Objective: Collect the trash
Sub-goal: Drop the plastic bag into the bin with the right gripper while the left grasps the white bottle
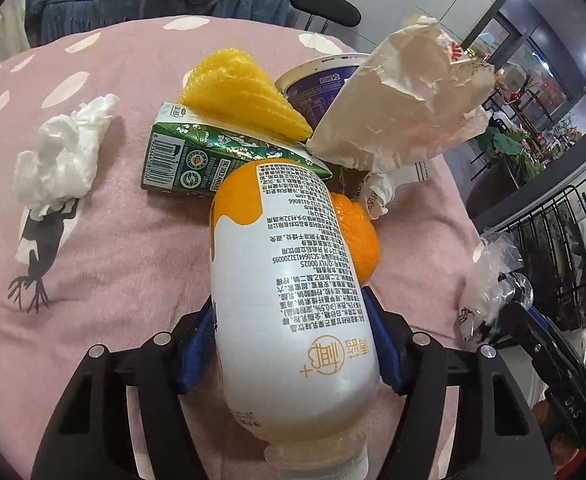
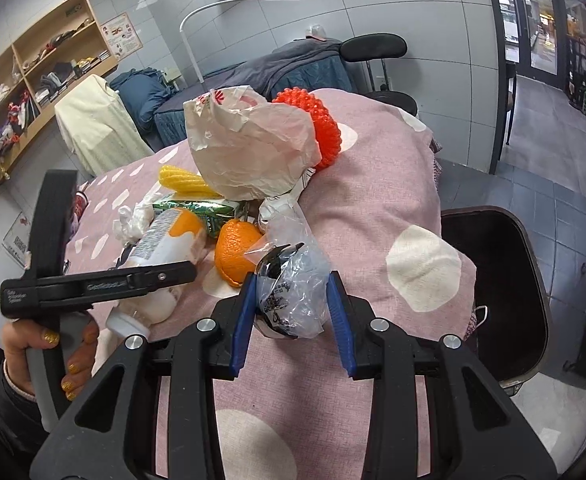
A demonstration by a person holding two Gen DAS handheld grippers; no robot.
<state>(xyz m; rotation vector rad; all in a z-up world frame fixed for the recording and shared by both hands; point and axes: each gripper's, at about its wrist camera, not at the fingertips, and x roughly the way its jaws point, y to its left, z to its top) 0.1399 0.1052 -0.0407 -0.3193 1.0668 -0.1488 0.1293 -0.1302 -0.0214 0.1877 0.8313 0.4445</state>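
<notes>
**Both tongs loaded, trash pile behind on pink surface**

Left tongs [image 1: 293, 344] clamp the white-and-orange drink bottle [image 1: 289, 280] across its body, blue pads on both sides, cap end toward camera. Right tongs [image 2: 293, 312] pinch a crumpled clear plastic wrapper [image 2: 289, 284], held above the pink spotted cloth [image 2: 373, 200]. Person's hand [image 2: 53, 356] grips the left handle. Just behind the bottle: an orange [image 1: 361, 236] touching it, and a green carton [image 1: 213, 156] lying flat. Yellow foam net [image 1: 241, 96] rests on the carton. Crumpled tissue [image 1: 61, 156] lies apart to the left. Farther: paper bag [image 1: 405, 104] leaning over a cup [image 1: 317, 84], red foam net [image 2: 317, 124]. Dark bin [image 2: 505, 288] beside the surface.
</notes>
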